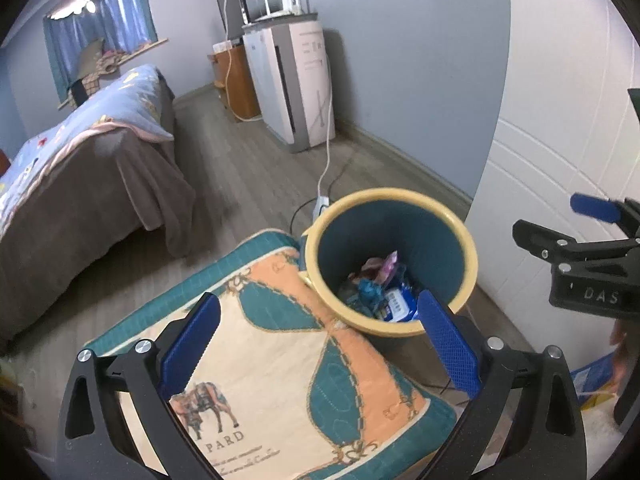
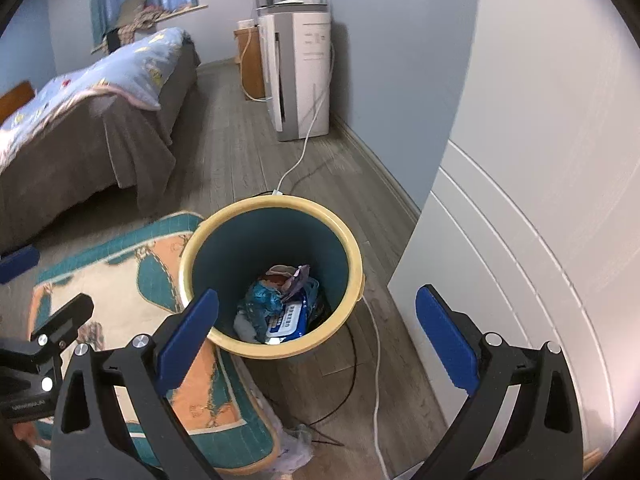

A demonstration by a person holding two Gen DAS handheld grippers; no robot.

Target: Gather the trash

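1. Your left gripper (image 1: pixel 316 344) has its jaws spread wide, with nothing between the 2 blue pads.
2. Your right gripper (image 2: pixel 316 344) is spread wide too, also empty.
3. The trash (image 2: pixel 280 304) lies at the bottom of the yellow-rimmed bin (image 2: pixel 224 220), below and ahead of both sets of jaws, touching neither.
4. In the left view, the bin sits beyond your right pad (image 1: pixel 448 344); in the right view, beside your left pad (image 2: pixel 188 340).
5. The bin stands on the floor, touching the patterned rug (image 1: pixel 272 360).
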